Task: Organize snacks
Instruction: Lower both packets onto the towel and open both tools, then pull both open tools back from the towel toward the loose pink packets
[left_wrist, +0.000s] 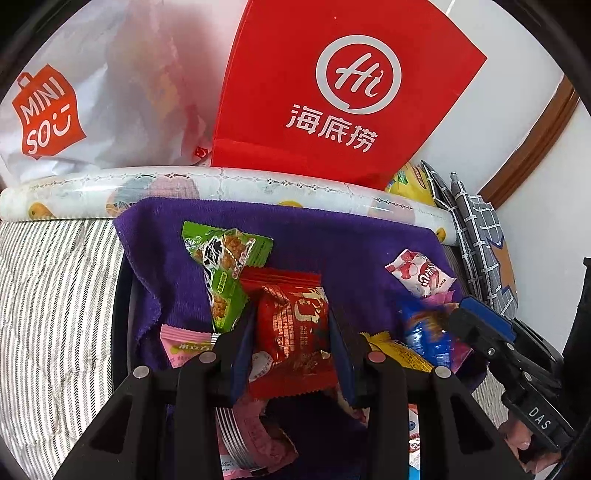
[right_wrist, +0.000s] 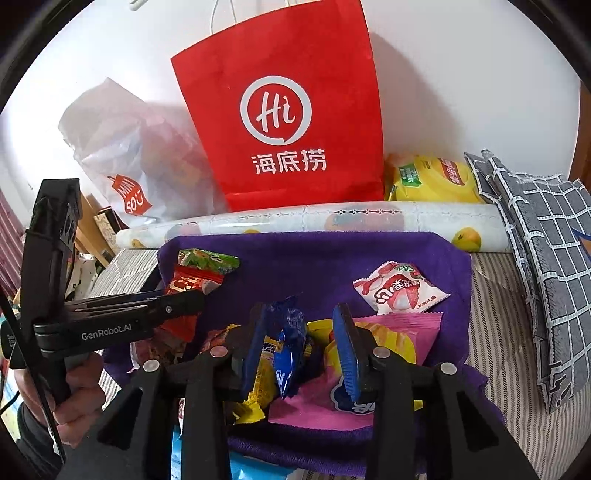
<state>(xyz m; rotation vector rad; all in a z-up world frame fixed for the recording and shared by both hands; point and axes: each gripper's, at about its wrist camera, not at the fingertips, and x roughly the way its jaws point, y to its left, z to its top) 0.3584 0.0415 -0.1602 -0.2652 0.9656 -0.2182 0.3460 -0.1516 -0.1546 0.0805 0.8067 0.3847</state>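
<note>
Snack packets lie on a purple cloth. My left gripper is shut on a red snack packet; the packet also shows in the right wrist view. A green packet lies just to its left. My right gripper stands open around a blue wrapped candy, which touches the left finger; the right finger is apart from it. A white-and-pink strawberry packet lies further back on the cloth. Yellow and pink packets lie beneath.
A red paper bag and a white MINISO plastic bag stand against the wall behind a rolled printed sheet. A yellow snack bag and grey checked fabric are at the right. Striped bedding surrounds the cloth.
</note>
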